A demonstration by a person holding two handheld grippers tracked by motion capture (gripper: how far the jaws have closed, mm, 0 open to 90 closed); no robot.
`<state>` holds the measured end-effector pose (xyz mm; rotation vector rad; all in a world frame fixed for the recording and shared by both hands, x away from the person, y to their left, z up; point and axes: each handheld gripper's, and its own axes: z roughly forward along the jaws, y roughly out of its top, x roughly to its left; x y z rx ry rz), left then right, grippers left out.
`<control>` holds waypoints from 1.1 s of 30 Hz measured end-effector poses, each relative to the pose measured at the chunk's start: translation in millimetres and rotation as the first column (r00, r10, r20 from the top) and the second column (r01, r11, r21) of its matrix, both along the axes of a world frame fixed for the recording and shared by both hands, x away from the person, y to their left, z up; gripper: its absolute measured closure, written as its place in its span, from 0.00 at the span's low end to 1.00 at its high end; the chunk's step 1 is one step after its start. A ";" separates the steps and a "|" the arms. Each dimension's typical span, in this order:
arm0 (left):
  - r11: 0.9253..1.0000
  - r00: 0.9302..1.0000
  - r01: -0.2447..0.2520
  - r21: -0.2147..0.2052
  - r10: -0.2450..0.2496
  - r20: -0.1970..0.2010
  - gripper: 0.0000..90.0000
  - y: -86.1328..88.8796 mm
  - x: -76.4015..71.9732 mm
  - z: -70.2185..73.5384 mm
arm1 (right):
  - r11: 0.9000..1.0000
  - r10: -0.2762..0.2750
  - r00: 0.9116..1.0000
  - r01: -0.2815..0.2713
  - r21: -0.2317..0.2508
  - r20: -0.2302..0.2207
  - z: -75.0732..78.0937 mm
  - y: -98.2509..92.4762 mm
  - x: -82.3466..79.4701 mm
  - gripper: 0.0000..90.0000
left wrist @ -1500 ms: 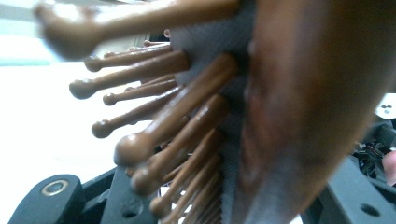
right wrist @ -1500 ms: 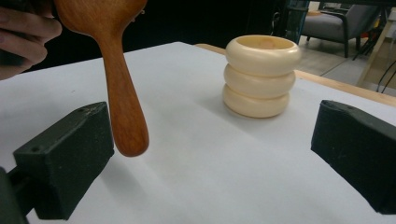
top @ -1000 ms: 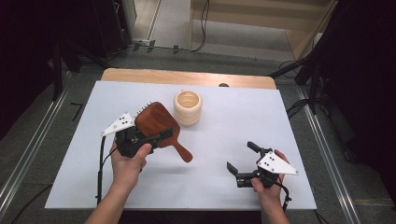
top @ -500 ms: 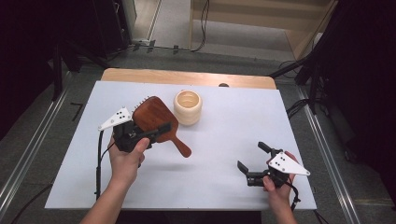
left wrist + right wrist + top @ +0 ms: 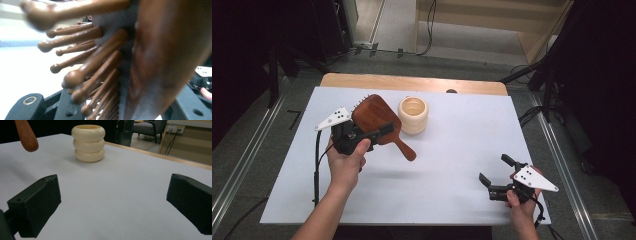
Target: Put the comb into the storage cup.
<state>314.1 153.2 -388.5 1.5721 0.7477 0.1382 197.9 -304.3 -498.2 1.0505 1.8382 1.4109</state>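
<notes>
A dark wooden paddle hairbrush [image 5: 373,113] is held above the white table sheet [image 5: 452,150], its handle [image 5: 406,150] slanting down to the right. My left gripper [image 5: 377,131] is shut on the brush head. In the left gripper view the round-tipped bristles [image 5: 87,75] and the wooden back [image 5: 162,62] sit between the jaws. A cream ribbed cup [image 5: 413,115] stands upright just right of the brush. My right gripper [image 5: 495,169] hovers near the front right corner, open and with nothing in it. In its own view the right gripper [image 5: 117,202] faces the cup [image 5: 88,143] and the handle tip [image 5: 26,135].
A wooden table edge [image 5: 412,82] runs along the back of the sheet. Metal rails [image 5: 557,150] flank both sides. Cables and dark stands lie on the floor beyond the table. Bare sheet lies between the two grippers.
My right gripper has moved right, toward the front right corner, and stayed open. The left hand has hardly shifted and keeps its hold on the brush.
</notes>
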 end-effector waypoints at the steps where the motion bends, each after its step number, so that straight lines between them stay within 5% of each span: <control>1: 1.000 1.000 -0.002 -0.004 0.002 0.001 0.63 -0.2 0.7 0.4 | 1.000 -0.005 1.000 0.005 0.002 -0.002 -0.5 -2.1 -0.3 0.00; 33: 0.998 0.998 -0.055 -0.020 0.055 0.011 0.63 2.2 34.4 18.4 | 0.998 -0.051 0.999 0.051 0.039 -0.013 -9.7 -28.9 -2.7 0.00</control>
